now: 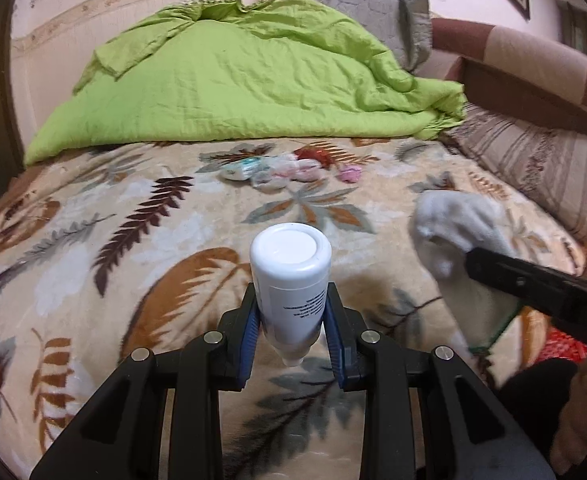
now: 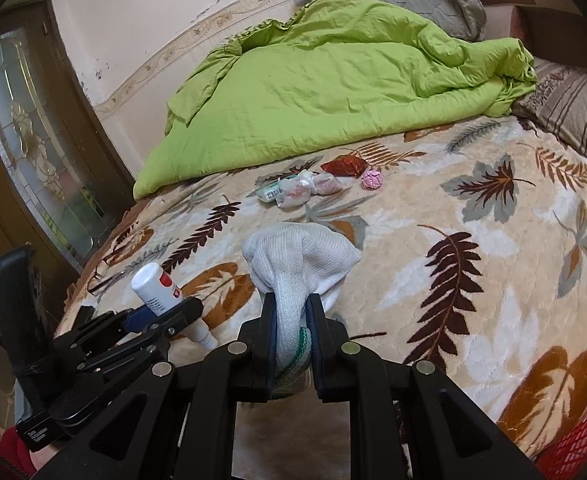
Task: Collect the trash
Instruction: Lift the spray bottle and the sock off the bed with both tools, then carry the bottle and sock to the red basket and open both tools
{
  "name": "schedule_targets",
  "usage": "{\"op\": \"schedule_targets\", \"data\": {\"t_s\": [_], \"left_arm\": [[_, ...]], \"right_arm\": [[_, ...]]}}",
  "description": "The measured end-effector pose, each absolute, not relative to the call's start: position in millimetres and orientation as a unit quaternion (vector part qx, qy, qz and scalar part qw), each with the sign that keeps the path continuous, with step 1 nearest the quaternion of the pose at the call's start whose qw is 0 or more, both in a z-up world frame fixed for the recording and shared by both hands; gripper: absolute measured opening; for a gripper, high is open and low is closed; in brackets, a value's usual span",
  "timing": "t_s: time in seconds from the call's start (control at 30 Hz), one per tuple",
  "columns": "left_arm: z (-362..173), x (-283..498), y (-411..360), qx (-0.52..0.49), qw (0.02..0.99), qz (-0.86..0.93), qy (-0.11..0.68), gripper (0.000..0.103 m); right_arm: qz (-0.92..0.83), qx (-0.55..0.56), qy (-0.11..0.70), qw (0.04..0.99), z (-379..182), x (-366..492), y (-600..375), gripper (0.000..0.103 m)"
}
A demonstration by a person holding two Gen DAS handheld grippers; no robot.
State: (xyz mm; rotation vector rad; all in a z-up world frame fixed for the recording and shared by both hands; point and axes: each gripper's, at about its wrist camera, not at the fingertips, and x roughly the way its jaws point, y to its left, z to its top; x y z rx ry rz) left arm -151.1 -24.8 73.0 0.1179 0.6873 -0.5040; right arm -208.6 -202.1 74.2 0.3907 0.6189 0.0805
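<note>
Left gripper (image 1: 291, 316): black frame, blue pads closed on a white plastic bottle (image 1: 291, 276), base pointing far, nozzle toward the camera; gripped mid-body, likely so it carries level without slipping.
Right gripper (image 2: 291, 328): pads pinched on a bunched white knitted sock with a green-trimmed cuff (image 2: 299, 264); the loose toe flops past the tips, above the bed.
Bed cover (image 1: 93, 240): beige plush blanket with brown and grey leaf print, carrying everything else.
Green quilt (image 1: 233, 80): crumpled heap at the far side, with a grey pillow (image 1: 357, 4) behind it; it crowds the far edge of the trash.
Striped pillow (image 2: 573, 108): far right, clear of the work.
Remaining trash (image 2: 305, 188): small cluster of crumpled clear wrappers, a green-white packet, a red foil wrapper (image 2: 343, 166) and a pink paper ball (image 2: 372, 179), far centre, well apart from both grippers.
Red mesh basket (image 2: 573, 440): near right corner, probably the drop point.
Obstacles: none between grippers and cluster; both grippers are full, so unloading likely comes first.
</note>
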Motion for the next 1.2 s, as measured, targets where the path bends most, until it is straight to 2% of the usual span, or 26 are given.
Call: {"op": "schedule_targets", "data": {"t_s": [0.2, 0.37, 0.63, 0.87, 0.9, 0.93, 0.97, 1.0, 1.07, 1.2], "left_arm": [[89.2, -159.3, -39.2, 0.053, 0.895, -0.289, 0.334, 0.029], [114.8, -179.4, -72.5, 0.066, 0.876, -0.353, 0.322, 0.029], [144.6, -239.1, -174.7, 0.092, 0.786, -0.518, 0.324, 0.029], [133.6, -288.0, -267.0, 0.091, 0.678, -0.618, 0.388, 0.029], [128.7, -295.9, -279.0, 0.092, 0.660, -0.630, 0.399, 0.030], [123.5, -303.0, -289.6, 0.095, 0.646, -0.637, 0.408, 0.036], [121.2, -305.5, -294.7, 0.099, 0.645, -0.636, 0.412, 0.043], [118.2, -308.9, -299.4, 0.103, 0.649, -0.630, 0.415, 0.053], [115.7, -310.2, -299.5, 0.102, 0.648, -0.627, 0.420, 0.054], [120.4, -296.3, -277.6, 0.100, 0.676, -0.605, 0.410, 0.060]], "right_arm": [[0.041, 0.229, 0.292, 0.928, 87.1, -224.8, -220.2, 0.015], [0.018, 0.271, 0.258, 0.927, 114.9, -270.3, -261.9, 0.015], [-0.125, 0.285, 0.227, 0.923, 123.8, -390.6, -344.0, 0.015], [-0.254, 0.307, 0.239, 0.886, 101.7, -472.6, -399.7, 0.017], [-0.260, 0.309, 0.240, 0.883, 98.8, -475.9, -404.5, 0.018], [-0.271, 0.308, 0.245, 0.878, 94.5, -478.6, -409.5, 0.018], [-0.283, 0.304, 0.256, 0.873, 90.2, -478.1, -413.9, 0.025], [-0.291, 0.304, 0.265, 0.868, 87.2, -478.8, -417.1, 0.035], [-0.300, 0.312, 0.265, 0.862, 82.6, -481.4, -423.0, 0.041], [-0.290, 0.303, 0.265, 0.868, 84.7, -478.5, -422.2, 0.043]]}}
